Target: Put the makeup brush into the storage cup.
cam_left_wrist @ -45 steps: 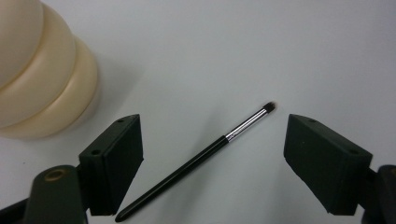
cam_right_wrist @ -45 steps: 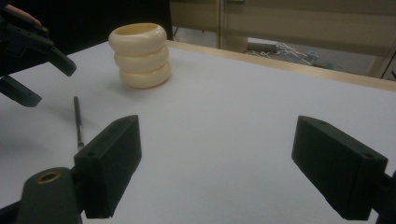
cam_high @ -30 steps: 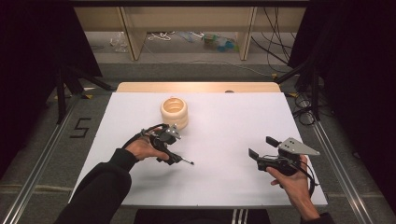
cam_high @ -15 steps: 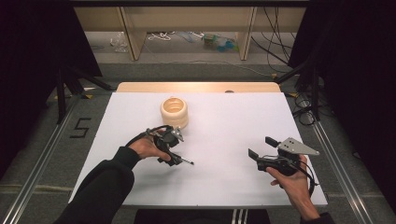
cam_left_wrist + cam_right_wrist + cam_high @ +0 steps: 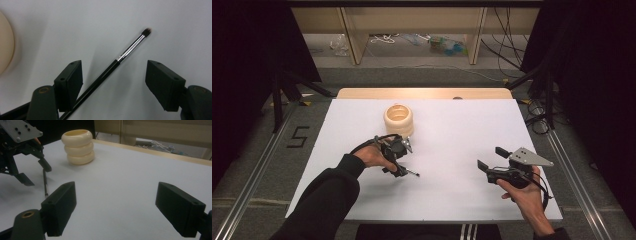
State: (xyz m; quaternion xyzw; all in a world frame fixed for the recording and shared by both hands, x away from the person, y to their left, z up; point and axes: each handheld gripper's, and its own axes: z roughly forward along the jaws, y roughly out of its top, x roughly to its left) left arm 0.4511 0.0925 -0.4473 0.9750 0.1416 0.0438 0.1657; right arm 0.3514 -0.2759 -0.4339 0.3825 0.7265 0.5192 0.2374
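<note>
My left gripper (image 5: pixel 113 77) sits low over the white table (image 5: pixel 452 200), jaws apart with the thin makeup brush (image 5: pixel 117 61) lying slantwise between them. Its black handle runs close by one jaw, the silver ferrule and dark bristle tip pointing away. The jaws have just been closing in on the brush, but I see no squeeze on it yet: the far pad is well clear, so I call it open. In the high view the brush (image 5: pixel 408 171) pokes out from under the left gripper (image 5: pixel 394 157) toward the table's middle, lying flat. I judge the low, straddling pose is for picking it up by the handle. The cream ribbed holder (image 5: pixel 398 119) stands upright just beyond, probably the drop spot. My right gripper (image 5: pixel 117 207) hangs wide open and empty, parked well apart to keep clear.
</note>
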